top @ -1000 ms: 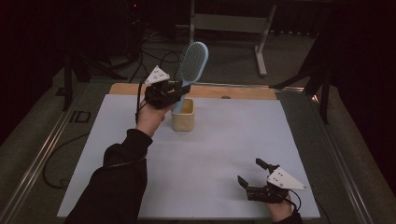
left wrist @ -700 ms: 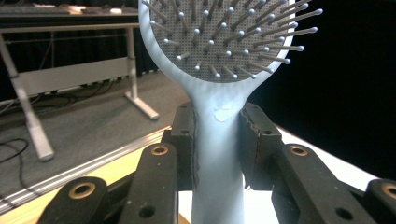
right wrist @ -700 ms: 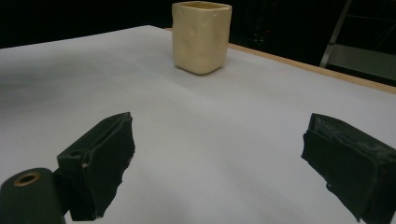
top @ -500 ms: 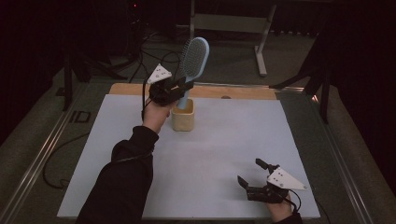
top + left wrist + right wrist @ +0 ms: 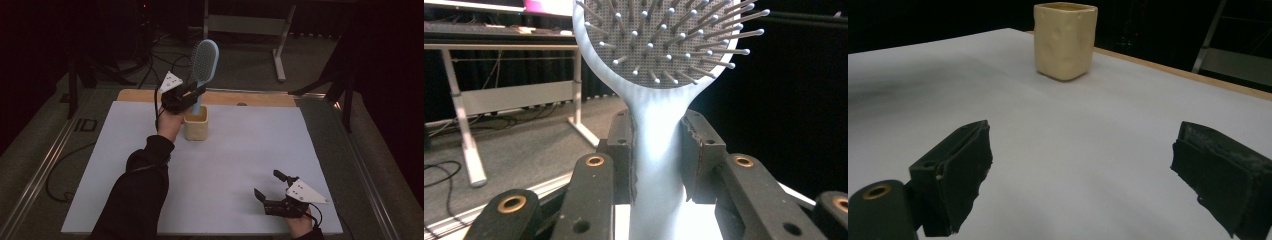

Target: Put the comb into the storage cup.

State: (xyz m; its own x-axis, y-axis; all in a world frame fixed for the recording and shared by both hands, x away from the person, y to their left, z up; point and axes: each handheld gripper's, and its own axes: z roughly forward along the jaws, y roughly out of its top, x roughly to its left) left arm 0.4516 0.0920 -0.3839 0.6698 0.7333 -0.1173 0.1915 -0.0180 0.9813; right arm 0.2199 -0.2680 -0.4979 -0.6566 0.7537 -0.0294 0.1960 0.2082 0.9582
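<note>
A light blue hairbrush [image 5: 205, 60] stands nearly upright with its bristled head on top. My left gripper [image 5: 197, 92] is shut on its handle, just above a cream square cup [image 5: 196, 127] at the back of the white mat. The handle's lower end reaches the cup's mouth. In the left gripper view both pads [image 5: 696, 150] press on the hairbrush handle [image 5: 658, 165] below the head. My right gripper [image 5: 267, 184] rests near the front right of the mat, open, with nothing between its jaws. The right gripper view has the cup [image 5: 1065, 40] far ahead of the open right gripper [image 5: 1083, 170].
The white mat [image 5: 250, 150] covers the table, and a wooden strip [image 5: 260, 98] runs along its far edge. Metal rails [image 5: 45, 170] border the table's sides. A table frame [image 5: 280, 45] and cables lie on the floor behind.
My left hand has come down and a little right with the hairbrush, which now stands straighter over the cup. The right gripper has stayed where it was.
</note>
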